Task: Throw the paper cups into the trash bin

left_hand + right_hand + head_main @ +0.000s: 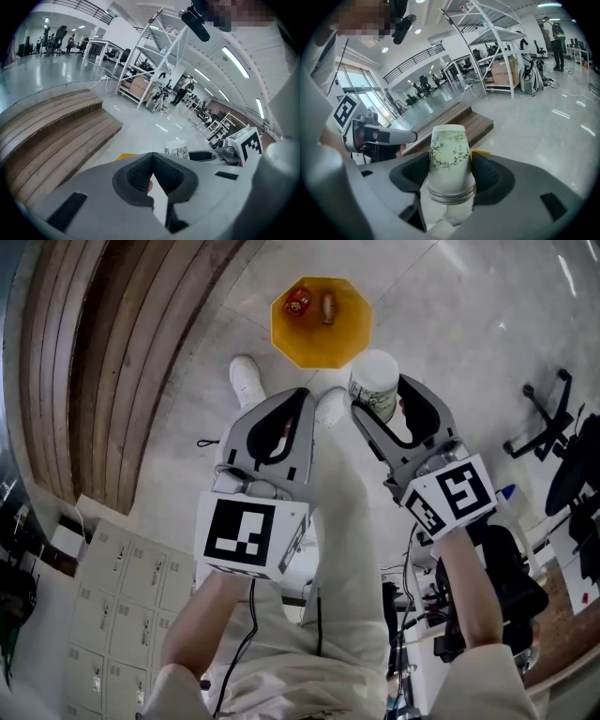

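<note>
A yellow octagonal trash bin [319, 343] stands on the floor ahead of the person's feet, with a red item and another small piece inside. My right gripper [377, 397] is shut on a white paper cup [373, 379] with a green leaf print, held above the floor just right of the bin. In the right gripper view the cup [449, 154] sits bottom-away between the jaws, which press on both its sides. My left gripper [300, 397] hangs beside it with its jaws closed tip to tip and nothing between them [153, 155]. The cup [176, 151] also shows in the left gripper view.
Wooden steps [103, 362] run along the left. The person's white shoes [246, 381] stand near the bin. An office chair base [548, 418] is at the right, grey lockers [112, 615] at lower left. Metal shelving [154, 61] stands farther off.
</note>
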A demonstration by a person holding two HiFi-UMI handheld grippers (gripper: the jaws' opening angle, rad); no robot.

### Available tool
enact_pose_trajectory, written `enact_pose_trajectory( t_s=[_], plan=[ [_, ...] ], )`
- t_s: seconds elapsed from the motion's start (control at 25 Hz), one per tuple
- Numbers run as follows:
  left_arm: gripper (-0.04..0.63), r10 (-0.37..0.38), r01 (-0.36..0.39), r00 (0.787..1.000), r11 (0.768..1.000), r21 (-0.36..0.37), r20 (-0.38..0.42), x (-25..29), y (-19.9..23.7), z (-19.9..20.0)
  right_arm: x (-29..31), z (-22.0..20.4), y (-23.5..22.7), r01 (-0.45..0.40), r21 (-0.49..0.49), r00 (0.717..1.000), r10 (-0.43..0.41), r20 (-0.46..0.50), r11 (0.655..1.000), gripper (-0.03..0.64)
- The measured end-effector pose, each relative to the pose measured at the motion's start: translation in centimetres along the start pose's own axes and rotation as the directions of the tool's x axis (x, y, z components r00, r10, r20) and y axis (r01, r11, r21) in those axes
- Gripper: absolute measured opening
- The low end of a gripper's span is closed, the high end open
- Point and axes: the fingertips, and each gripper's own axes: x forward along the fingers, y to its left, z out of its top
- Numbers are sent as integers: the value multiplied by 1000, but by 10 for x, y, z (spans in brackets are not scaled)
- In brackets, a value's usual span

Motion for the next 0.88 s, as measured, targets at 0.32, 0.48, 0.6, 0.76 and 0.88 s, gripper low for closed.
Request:
enact_pose_trajectory(
  t_s=[0.32, 0.48, 0.6, 0.76, 0.88],
  plan=[
    [6, 91, -92, 996, 995, -45, -25, 52, 69, -52, 62, -44, -36, 30, 29, 999, -30, -27, 999, 288],
    [6, 104, -107, 994, 992, -72, -40, 78, 87, -70, 87, -64, -56, 43, 38, 998, -41, -49, 998, 288],
    [6, 112, -117, 992, 989, -86, -62, 96, 97, -83, 102, -77, -68, 53, 48, 997, -49, -67, 997, 288],
    [6, 129, -136, 988, 987, -83, -86, 119, 111, -95, 121, -91, -83, 68, 40, 994, -65, -84, 997, 288],
    [6, 146, -152, 984, 987, -44, -103, 139, 122, -106, 136, -99, -95, 85, 26, 992, -82, -97, 996, 288]
  ],
)
